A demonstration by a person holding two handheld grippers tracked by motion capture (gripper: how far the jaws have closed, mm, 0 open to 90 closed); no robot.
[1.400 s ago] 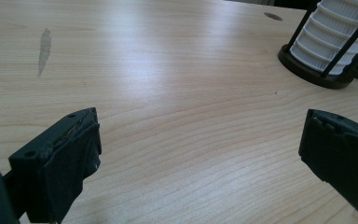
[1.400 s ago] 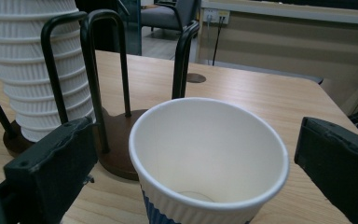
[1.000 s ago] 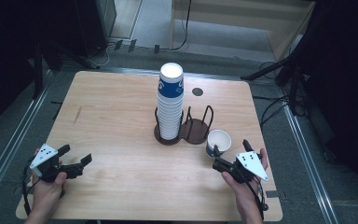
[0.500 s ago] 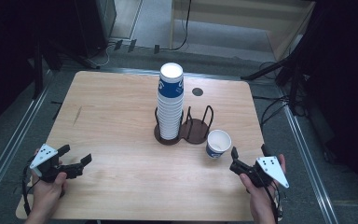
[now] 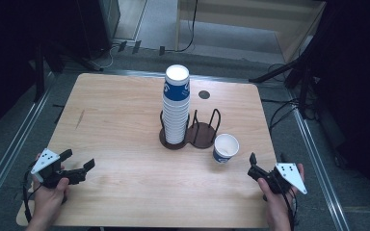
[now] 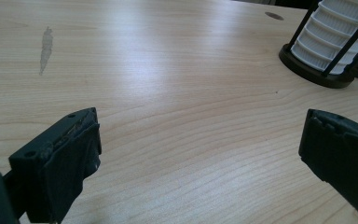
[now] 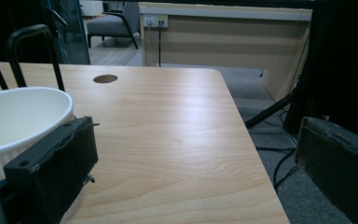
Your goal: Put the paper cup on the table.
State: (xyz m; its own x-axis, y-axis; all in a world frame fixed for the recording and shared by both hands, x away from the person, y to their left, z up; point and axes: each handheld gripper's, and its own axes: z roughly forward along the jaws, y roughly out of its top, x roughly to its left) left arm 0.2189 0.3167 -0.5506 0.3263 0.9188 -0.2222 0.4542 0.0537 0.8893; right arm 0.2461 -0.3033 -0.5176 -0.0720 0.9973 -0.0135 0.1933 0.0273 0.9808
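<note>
From the high view, we see the paper cup (image 5: 226, 147) standing upright on the table (image 5: 125, 120), just beside the wire holder (image 5: 203, 130) and the cup stack (image 5: 176, 106). The right gripper (image 5: 254, 168) sits near it, jaws apart. In the left gripper view, our left gripper (image 6: 200, 154) gapes over bare wood. In the right gripper view, the cup rim shows behind one jaw.

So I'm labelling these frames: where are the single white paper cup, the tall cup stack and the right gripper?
single white paper cup (image 5: 226, 147): high view, its open rim.
tall stack of white paper cups (image 5: 176, 108): high view, mid-stack ribbed side.
right gripper (image 5: 254, 166): high view, between its open jaw tips.
</note>
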